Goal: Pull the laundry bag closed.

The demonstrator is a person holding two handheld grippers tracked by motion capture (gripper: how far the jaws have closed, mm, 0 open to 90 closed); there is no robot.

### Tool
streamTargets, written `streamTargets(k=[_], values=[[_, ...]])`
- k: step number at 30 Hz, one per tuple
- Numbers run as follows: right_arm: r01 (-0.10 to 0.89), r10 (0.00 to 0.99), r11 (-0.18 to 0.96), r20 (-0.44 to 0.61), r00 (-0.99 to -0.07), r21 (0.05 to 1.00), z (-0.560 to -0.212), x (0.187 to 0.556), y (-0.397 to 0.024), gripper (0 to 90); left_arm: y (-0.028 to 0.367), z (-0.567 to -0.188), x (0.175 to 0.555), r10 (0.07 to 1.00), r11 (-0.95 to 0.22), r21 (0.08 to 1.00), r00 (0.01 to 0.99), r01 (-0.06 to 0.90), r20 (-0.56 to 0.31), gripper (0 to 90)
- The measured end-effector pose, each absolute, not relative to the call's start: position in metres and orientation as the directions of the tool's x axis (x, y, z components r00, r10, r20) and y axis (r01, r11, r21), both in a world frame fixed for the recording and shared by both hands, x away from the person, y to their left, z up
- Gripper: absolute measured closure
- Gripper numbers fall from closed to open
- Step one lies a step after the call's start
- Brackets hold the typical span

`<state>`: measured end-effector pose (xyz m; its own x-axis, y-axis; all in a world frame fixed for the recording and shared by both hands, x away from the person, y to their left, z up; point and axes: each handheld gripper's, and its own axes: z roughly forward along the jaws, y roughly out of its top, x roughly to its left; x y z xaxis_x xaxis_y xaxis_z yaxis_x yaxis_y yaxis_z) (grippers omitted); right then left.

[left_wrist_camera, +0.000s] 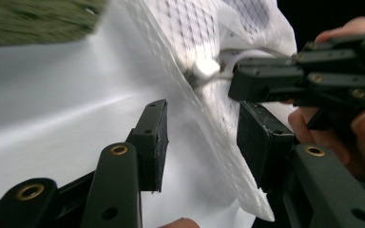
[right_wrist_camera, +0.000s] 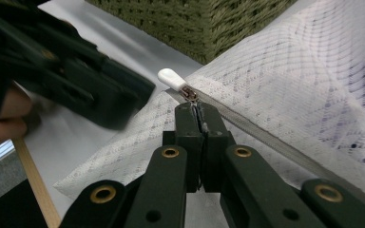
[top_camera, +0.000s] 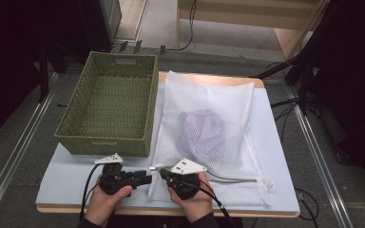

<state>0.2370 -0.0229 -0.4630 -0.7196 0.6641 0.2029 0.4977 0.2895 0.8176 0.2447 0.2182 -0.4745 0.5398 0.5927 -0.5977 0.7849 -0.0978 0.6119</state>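
Right tool (right_wrist_camera: 197, 111): jaws clenched tight together, pinching the mesh laundry bag (right_wrist_camera: 313, 90) fabric right at the zipper (right_wrist_camera: 247, 126) line, just below the metal slider with its white pull tab (right_wrist_camera: 172, 78). The tab sticks out at 11 o'clock from the jaw tips, free of them.

Left tool (left_wrist_camera: 202, 137): jaws spread wide, released, holding nothing. The bag's edge (left_wrist_camera: 218, 118) hangs between the two jaws; contact with the right-hand jaw cannot be told, the left-hand jaw is apart from it. The other tool (left_wrist_camera: 275, 78) sits at 1 o'clock, gripping the bag near the tab.

High view: both tools meet at the bag's near left corner, left tool (top_camera: 145, 178) at 9 o'clock of right tool (top_camera: 164, 175), tips near each other. White bag (top_camera: 209, 99) lies flat on the white surface (top_camera: 66, 183), something pale purple (top_camera: 204, 130) inside it at centre. Zipper (top_camera: 233, 179) runs along the bag's near edge toward 3 o'clock. Green woven basket (top_camera: 76, 123) stands at 9 o'clock of the bag, just beside it. A hand (top_camera: 105, 202) holds each tool at the near edge.
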Motion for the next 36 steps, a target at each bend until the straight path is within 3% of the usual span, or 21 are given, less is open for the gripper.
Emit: streamTargets(k=[2,7,9,16,25,28,36], values=[[0.494,0.664,0.286,0.202,-0.720,0.821,-0.462,0.236,-0.025,90.0,0.214,-0.475,0.245,0.589,-0.110,0.623,0.555,0.775,-0.587,59.1],[0.515,0.652,0.263,0.243,-0.718,0.816,-0.462,0.237,-0.029,89.0,0.212,-0.475,0.248,0.574,-0.069,0.652,0.565,0.755,-0.593,83.6],[0.521,0.659,0.238,0.258,-0.707,0.820,-0.460,0.238,-0.031,85.0,0.212,-0.473,0.248,0.573,-0.073,0.677,0.586,0.733,-0.573,88.9],[0.498,0.673,0.195,0.254,-0.695,0.845,-0.448,0.240,-0.029,75.4,0.199,-0.464,0.237,0.655,-0.177,0.762,0.652,0.624,-0.382,89.9],[0.487,0.686,0.193,0.238,-0.688,0.852,-0.439,0.247,-0.007,64.1,0.190,-0.461,0.231,0.684,-0.235,0.783,0.671,0.576,-0.288,89.9],[0.491,0.690,0.207,0.230,-0.687,0.846,-0.439,0.248,0.001,63.6,0.189,-0.461,0.230,0.685,-0.245,0.786,0.675,0.567,-0.274,89.9],[0.521,0.694,0.194,0.259,-0.672,0.831,-0.443,0.247,-0.009,74.1,0.193,-0.460,0.230,0.691,-0.238,0.786,0.668,0.571,-0.277,89.9]])
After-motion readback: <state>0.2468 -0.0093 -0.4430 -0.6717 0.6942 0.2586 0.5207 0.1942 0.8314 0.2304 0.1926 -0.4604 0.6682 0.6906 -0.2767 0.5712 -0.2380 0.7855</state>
